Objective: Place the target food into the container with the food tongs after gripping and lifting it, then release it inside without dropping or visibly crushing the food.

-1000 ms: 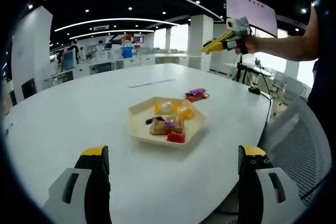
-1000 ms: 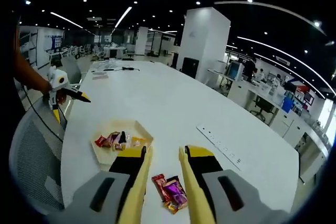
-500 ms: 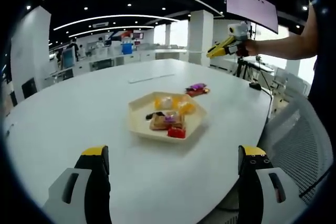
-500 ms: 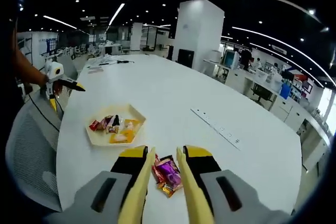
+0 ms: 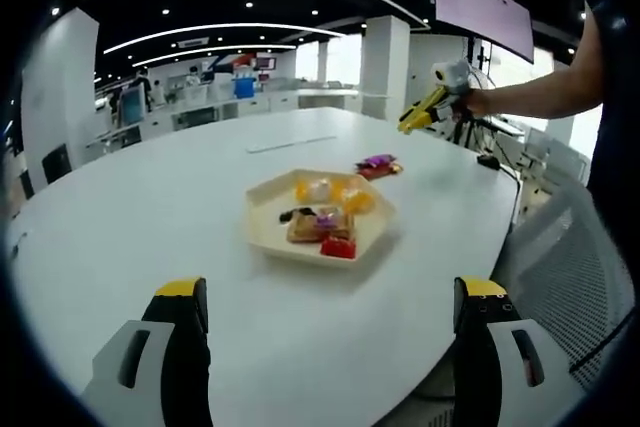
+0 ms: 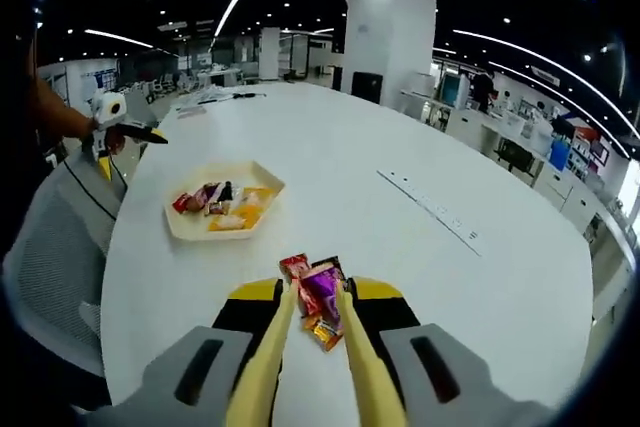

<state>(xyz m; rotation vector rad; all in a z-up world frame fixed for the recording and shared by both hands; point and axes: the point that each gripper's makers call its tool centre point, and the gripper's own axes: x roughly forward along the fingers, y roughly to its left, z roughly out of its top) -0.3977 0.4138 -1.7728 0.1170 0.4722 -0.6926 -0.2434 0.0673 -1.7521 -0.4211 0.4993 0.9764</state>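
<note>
Right gripper: tongs narrowed around snack packets, contact unclear. Left gripper: jaws spread, released, near hexagonal tray.

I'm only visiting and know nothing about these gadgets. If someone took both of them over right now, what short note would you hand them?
Left gripper: open, holding nothing, hovering above the white table, facing the tray.
Right gripper: long yellow tongs nearly closed either side of the snack packets on the table; whether they grip is unclear.
Tray: hexagonal, cream, already holding several wrapped snacks, beyond the packets in the right gripper view.
Done: tongs lined up on the packets.
Left: grip one gently, lift, carry to the tray, release inside.
</note>
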